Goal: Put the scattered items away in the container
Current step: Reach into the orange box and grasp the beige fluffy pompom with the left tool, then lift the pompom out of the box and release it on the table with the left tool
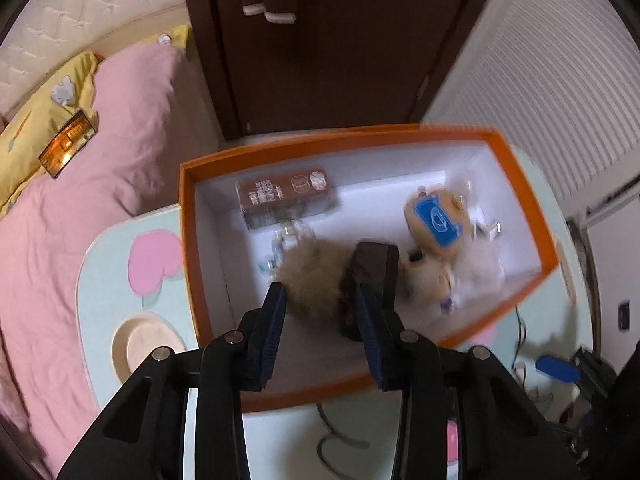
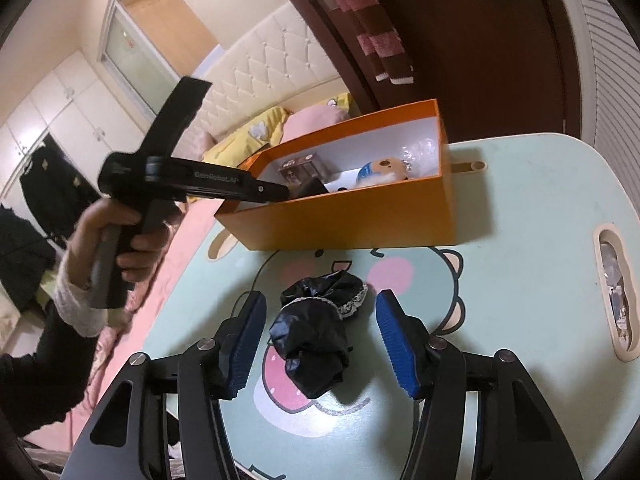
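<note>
While your left hand-held gripper (image 1: 320, 320) hangs over the orange box (image 1: 192, 216), its jaws stand partly open; a tan fur pom (image 1: 312, 276) and a dark block (image 1: 370, 272) sit between the pads, but blur hides whether either pad presses on them. Box contents: brown carton (image 1: 280, 200), blue-and-tan plush (image 1: 434, 226). Your right hand-held gripper (image 2: 320, 344) sits about half open, low over the tabletop (image 2: 520, 240), pads flanking the black lace-trimmed bundle (image 2: 316, 336) with a gap each side, not touching. That bundle lies outside the box.
</note>
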`<state>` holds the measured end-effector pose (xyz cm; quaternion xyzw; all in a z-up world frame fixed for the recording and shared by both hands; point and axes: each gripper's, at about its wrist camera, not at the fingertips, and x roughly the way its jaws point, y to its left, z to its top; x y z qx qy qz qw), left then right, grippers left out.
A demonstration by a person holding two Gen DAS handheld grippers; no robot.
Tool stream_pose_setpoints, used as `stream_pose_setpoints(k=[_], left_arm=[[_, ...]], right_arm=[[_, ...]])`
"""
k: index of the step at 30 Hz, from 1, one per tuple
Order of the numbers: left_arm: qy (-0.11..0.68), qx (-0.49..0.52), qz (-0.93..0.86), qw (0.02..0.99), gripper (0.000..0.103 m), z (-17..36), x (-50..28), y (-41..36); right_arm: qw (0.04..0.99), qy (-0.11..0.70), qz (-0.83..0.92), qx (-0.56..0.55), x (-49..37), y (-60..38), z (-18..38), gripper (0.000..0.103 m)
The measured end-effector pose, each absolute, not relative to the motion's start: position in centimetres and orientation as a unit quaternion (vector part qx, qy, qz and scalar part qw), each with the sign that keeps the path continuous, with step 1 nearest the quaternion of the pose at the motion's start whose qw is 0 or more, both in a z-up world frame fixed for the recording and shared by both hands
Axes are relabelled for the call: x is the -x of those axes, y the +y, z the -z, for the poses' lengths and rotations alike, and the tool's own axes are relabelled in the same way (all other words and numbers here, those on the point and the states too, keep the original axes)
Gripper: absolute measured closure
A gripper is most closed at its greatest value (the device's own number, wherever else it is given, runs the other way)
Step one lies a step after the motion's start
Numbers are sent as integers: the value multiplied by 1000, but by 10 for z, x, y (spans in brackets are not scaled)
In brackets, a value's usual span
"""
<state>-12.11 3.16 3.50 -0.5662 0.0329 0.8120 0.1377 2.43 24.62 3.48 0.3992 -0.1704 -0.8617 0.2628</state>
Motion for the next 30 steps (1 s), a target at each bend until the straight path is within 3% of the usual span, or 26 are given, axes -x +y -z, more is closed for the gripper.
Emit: stream_pose_setpoints(k=[7, 9, 12, 16, 19, 21, 30], left_arm=[[3, 574, -808, 134, 65, -34, 134, 25], [26, 578, -806, 126, 65, -32, 137, 29], [129, 587, -793, 101, 64, -22, 133, 53], [120, 579, -801, 98, 64, -19, 133, 59], [136, 564, -809, 91, 72, -19, 130, 59], [121, 558, -816, 97, 78, -23, 126, 51], [-11, 476, -868, 140, 78, -90, 81, 7]], right_arm=[[262, -190, 854, -407, -26, 252, -29, 46], [262, -191, 854, -408, -26, 252, -28, 46], [263, -191, 853, -408, -28, 251, -29, 46], [262, -191, 855, -405, -29, 251, -31, 46], [258, -193, 855, -407, -30, 252, -30, 46], [257, -195, 854, -408, -30, 252, -30, 45], [251, -170, 859, -413, -31, 245, -36, 45]])
